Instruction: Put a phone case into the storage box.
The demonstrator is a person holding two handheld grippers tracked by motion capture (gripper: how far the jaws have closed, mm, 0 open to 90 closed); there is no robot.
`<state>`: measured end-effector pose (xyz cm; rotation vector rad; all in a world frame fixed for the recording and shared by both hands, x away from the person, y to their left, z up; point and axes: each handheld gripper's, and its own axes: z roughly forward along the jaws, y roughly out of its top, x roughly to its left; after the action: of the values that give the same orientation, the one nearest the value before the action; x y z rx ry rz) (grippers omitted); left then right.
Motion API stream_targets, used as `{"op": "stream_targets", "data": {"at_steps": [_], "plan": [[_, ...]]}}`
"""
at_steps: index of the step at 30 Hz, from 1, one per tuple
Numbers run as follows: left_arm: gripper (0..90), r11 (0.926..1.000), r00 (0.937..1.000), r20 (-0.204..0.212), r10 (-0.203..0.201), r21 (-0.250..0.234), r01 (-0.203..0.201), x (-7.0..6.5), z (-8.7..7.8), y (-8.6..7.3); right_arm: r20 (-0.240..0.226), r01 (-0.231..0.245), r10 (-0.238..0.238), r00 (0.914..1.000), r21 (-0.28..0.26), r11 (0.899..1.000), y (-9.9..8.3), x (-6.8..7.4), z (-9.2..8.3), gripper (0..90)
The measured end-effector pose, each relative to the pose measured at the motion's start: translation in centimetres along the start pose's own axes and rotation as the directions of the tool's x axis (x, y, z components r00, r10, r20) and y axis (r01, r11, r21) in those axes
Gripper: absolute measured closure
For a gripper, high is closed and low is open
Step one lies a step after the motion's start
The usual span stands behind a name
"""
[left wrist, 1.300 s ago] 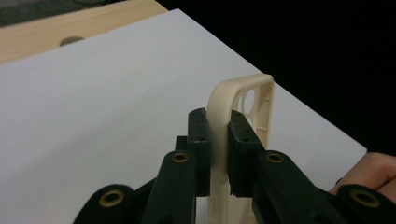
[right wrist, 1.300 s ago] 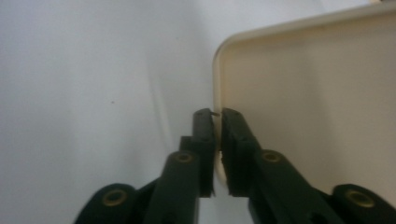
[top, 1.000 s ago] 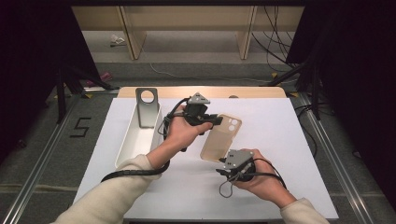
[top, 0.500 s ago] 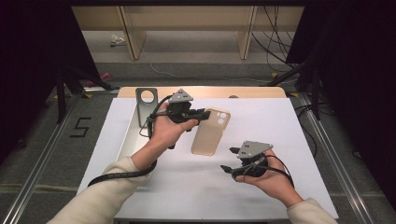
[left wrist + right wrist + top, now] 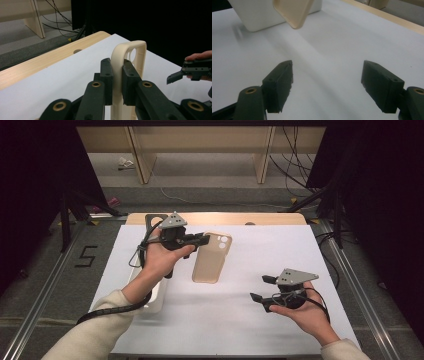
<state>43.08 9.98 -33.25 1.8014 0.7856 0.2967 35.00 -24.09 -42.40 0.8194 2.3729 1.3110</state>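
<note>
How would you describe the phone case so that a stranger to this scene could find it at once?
Start at the white table. Over its far left part, the left hand-held gripper clamps a beige phone case by its edge. Its camera cut-out marks it out from the white tray nearby.

Left gripper is raised above the table, jaws clamped. Right gripper is held low, jaws apart, having just been opening, nothing between them.

A white sheet covers the table, whose bare wooden edge shows at the far side, a white tray sits at its left, and cables trail over the grey floor beyond.
</note>
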Motion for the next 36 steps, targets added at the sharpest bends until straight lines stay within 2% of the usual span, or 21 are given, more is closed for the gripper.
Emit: {"op": "stream_targets", "data": {"at_steps": [19,28,36], "plan": [[81.2,0.9993,0.9997,-0.023,-0.01,-0.036,0.009,1.7,-3.3,0.1,0.063,-0.076,0.077,0.995,-0.019,0.997,-1.6,-1.1,-1.9,21.1],[81.2,0.9985,0.9988,-0.046,-0.015,-0.053,0.013,2.8,-5.0,0.2,0.068,-0.092,0.093,0.9933,-0.024,0.995,-1.8,-1.3,-2.3,20.3],[81.2,0.9968,0.9988,-0.048,-0.014,-0.08,0.01,4.0,-6.6,0.5,0.068,-0.101,0.103,0.9924,-0.032,0.994,-1.9,-1.3,-2.4,20.3]]}}
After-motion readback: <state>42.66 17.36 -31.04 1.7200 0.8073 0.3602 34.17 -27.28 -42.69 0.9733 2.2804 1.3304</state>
